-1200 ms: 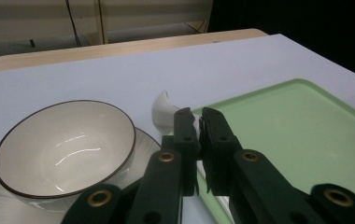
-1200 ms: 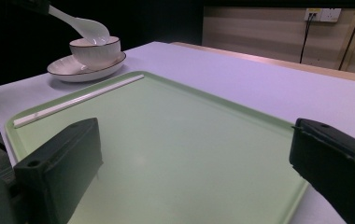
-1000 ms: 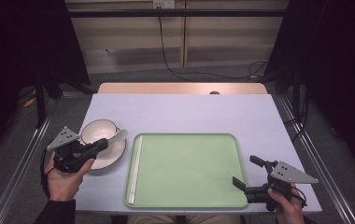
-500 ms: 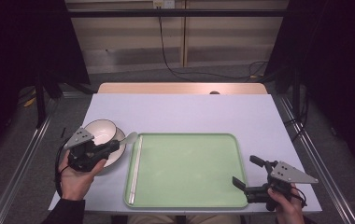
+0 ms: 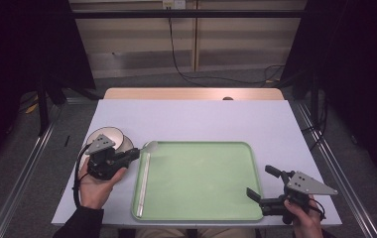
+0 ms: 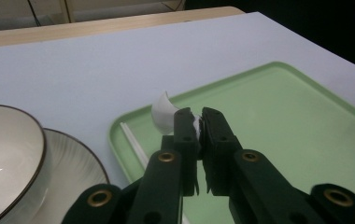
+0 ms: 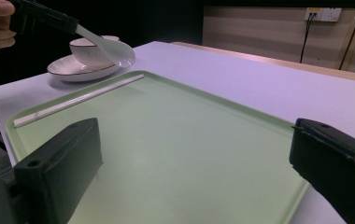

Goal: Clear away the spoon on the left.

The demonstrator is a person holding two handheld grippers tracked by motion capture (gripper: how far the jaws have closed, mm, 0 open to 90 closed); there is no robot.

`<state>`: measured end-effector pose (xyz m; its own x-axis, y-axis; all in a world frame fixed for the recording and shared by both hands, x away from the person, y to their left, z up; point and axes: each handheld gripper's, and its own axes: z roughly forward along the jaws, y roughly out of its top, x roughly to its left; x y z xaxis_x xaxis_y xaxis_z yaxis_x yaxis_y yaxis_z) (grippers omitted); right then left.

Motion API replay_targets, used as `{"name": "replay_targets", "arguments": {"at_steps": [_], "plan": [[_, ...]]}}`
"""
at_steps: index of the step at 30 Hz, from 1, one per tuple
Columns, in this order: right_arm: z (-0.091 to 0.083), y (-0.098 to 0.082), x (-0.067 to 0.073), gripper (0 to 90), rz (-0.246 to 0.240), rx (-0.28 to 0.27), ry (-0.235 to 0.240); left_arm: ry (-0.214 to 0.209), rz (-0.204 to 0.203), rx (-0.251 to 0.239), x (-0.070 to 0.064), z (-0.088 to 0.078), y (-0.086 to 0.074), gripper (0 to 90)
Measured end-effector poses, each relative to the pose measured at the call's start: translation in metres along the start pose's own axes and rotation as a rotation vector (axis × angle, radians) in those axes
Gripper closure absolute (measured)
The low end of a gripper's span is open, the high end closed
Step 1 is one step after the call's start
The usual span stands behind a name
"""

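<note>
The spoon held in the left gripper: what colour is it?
White: a glossy white ceramic soup spoon, clearest in the right gripper view.

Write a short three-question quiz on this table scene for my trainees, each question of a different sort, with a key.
1. True or false: the left gripper is shut on a white spoon.
2. Multiple choice: where do the chopsticks lie? A) in the bowl; B) along the left edge of the green tray; C) on the bare table.
3. Fill in: the bowl stands on a white ____.

Key
1. True: the jaws are clamped on the spoon's handle, and its scoop hangs over the tray's near-left corner.
2. B.
3. Plate. The right gripper stands open at the tray's right edge, holding nothing.
</note>
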<state>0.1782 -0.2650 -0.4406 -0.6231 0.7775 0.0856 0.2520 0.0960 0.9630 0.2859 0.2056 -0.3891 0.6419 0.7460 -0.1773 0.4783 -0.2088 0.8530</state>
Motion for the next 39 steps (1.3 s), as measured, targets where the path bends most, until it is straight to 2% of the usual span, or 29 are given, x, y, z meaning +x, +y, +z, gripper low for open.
{"name": "replay_targets", "arguments": {"at_steps": [11,16,18,21,25,30,34,37,39], "plan": [[0.000,0.000,0.000,2.0,0.006,0.005,0.003,-0.013,-0.014,0.028,0.003,0.025,0.004,85.4],[0.000,0.000,0.000,2.0,0.006,0.007,0.006,-0.031,-0.022,0.046,0.001,0.036,0.003,85.4],[0.000,0.000,0.000,2.0,0.004,0.006,0.004,-0.014,-0.025,0.041,0.000,0.038,0.002,85.4],[0.000,0.000,-0.001,2.0,0.003,0.004,0.004,-0.020,-0.026,0.055,0.000,0.042,0.000,85.4],[0.000,0.000,0.000,2.0,0.004,0.005,0.005,-0.002,-0.022,0.083,0.001,0.049,-0.006,85.4],[0.000,0.000,0.000,2.0,0.003,0.004,0.006,-0.012,-0.034,0.076,0.002,0.050,-0.007,85.4],[0.000,0.000,0.000,2.0,0.006,0.005,0.007,-0.002,-0.018,0.120,-0.001,0.054,-0.013,85.4],[0.000,0.000,0.000,2.0,0.006,0.006,0.005,0.002,-0.011,0.135,-0.003,0.053,-0.016,85.3],[0.000,0.000,0.000,2.0,0.006,0.003,0.006,-0.002,-0.022,0.149,-0.004,0.052,-0.019,85.3]]}}
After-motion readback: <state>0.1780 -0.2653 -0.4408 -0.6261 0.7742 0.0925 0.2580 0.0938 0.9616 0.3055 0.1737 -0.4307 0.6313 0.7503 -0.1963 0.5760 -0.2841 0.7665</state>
